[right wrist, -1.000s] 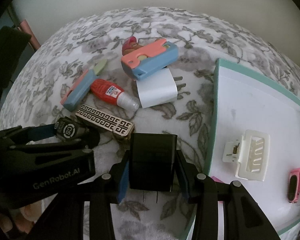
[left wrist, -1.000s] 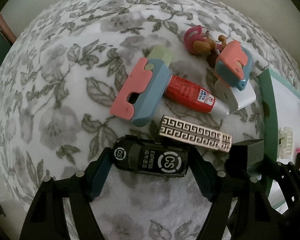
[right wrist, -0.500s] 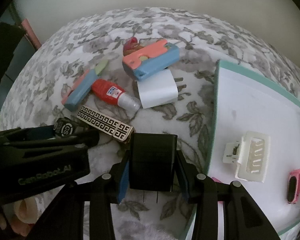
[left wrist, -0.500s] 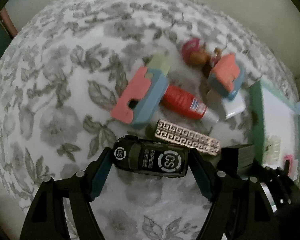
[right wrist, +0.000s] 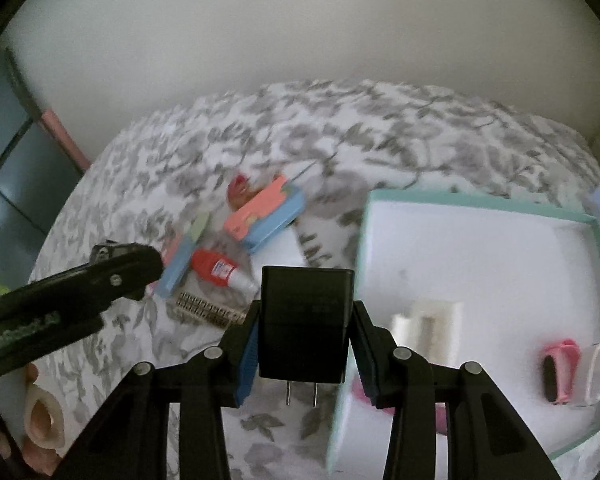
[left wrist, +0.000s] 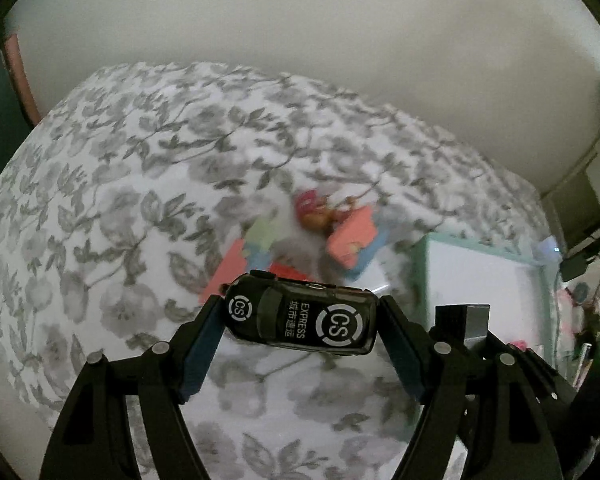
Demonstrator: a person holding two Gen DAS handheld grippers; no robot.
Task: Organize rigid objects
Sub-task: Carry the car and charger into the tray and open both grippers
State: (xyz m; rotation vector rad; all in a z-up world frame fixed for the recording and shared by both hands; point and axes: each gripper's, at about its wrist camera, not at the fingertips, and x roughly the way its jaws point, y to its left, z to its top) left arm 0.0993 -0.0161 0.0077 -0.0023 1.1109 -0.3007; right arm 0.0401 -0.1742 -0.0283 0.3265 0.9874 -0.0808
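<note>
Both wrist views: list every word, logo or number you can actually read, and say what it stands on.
"CS", twice, in ring logos on the black toy car held in the left gripper.
"EXPRESS" on the car's roof, beside four Chinese characters too small to read surely.
"GenRobot.AI", blurred, on the left gripper's side in the right wrist view.
Red glue bottle: label too blurred to read.
Black charger in the right gripper: no legible print.

Left gripper and right gripper both angle downward — fingers clamped on loads.
</note>
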